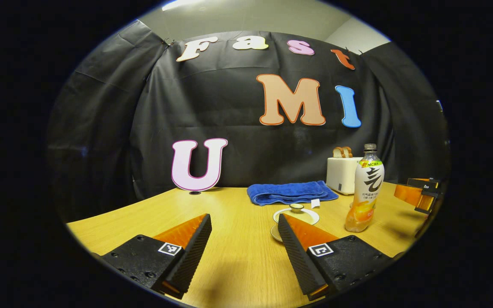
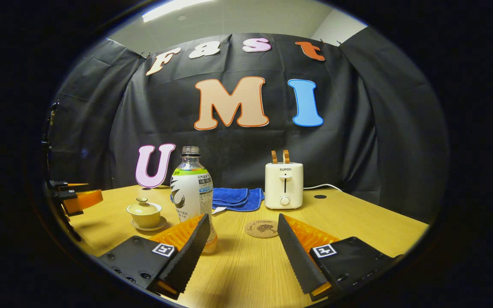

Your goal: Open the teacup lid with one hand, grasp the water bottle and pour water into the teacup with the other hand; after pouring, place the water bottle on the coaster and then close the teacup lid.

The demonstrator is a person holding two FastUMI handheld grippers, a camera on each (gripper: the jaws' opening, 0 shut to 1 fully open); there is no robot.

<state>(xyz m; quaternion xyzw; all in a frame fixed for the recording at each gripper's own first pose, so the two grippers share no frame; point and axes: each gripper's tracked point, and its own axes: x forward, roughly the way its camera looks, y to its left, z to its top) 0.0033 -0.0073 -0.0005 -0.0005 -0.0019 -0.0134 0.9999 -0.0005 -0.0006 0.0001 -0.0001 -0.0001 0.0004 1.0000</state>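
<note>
Teacup (image 2: 144, 214): pale yellow lidded cup on a matching saucer (image 2: 148, 226), standing toward the table's left side. Lid (image 1: 296, 208): in place on the cup, small knob on top.

Water bottle (image 2: 192, 188): clear plastic, cap off, upright just right of the teacup; wrapped label, orange liquid low inside.

Coaster (image 2: 262, 228): round, brown, printed tree motif, lying flat near the table's middle, right of the bottle.
</note>
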